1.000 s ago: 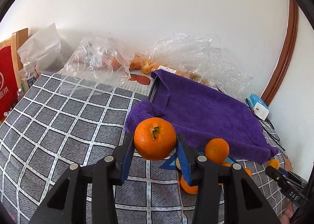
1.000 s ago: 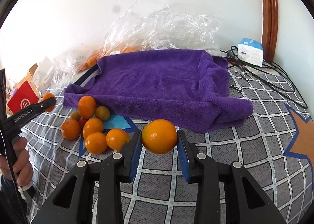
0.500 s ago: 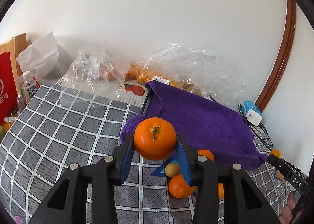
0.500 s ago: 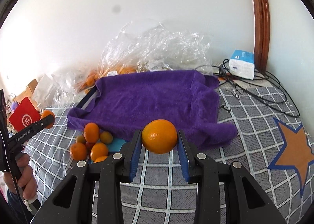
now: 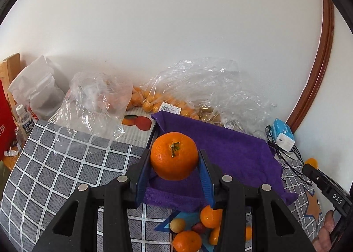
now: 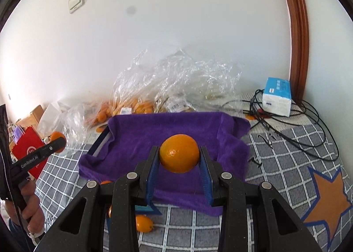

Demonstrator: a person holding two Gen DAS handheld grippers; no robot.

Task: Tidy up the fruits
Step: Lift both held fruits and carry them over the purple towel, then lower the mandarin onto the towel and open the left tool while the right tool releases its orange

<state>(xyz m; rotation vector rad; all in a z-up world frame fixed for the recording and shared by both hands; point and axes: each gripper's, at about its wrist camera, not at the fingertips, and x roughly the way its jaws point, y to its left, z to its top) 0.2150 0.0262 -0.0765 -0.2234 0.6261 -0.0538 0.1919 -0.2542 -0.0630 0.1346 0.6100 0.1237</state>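
My left gripper [image 5: 174, 159] is shut on an orange with a green stem [image 5: 173, 155], held above the near-left edge of a purple towel [image 5: 231, 154]. My right gripper [image 6: 179, 156] is shut on a smooth orange [image 6: 179, 152], held above the towel's front part [image 6: 136, 139]. Several loose oranges and small fruits [image 5: 188, 241] lie on the checked cloth below the left gripper. One small fruit [image 6: 143, 223] shows under the right gripper. The left gripper's tip with its orange also shows in the right wrist view [image 6: 57, 138].
Clear plastic bags of small oranges [image 5: 167, 101] lie against the wall behind the towel. A white-blue tissue pack [image 6: 276, 97] and black cables [image 6: 308, 124] are at the right. A red bag [image 6: 28, 152], a bottle [image 5: 24, 119] and a white bag [image 5: 39, 90] stand at the left.
Both grippers have risen and pulled back with their oranges. The towel and the loose fruit pile now sit lower and farther away in both views.
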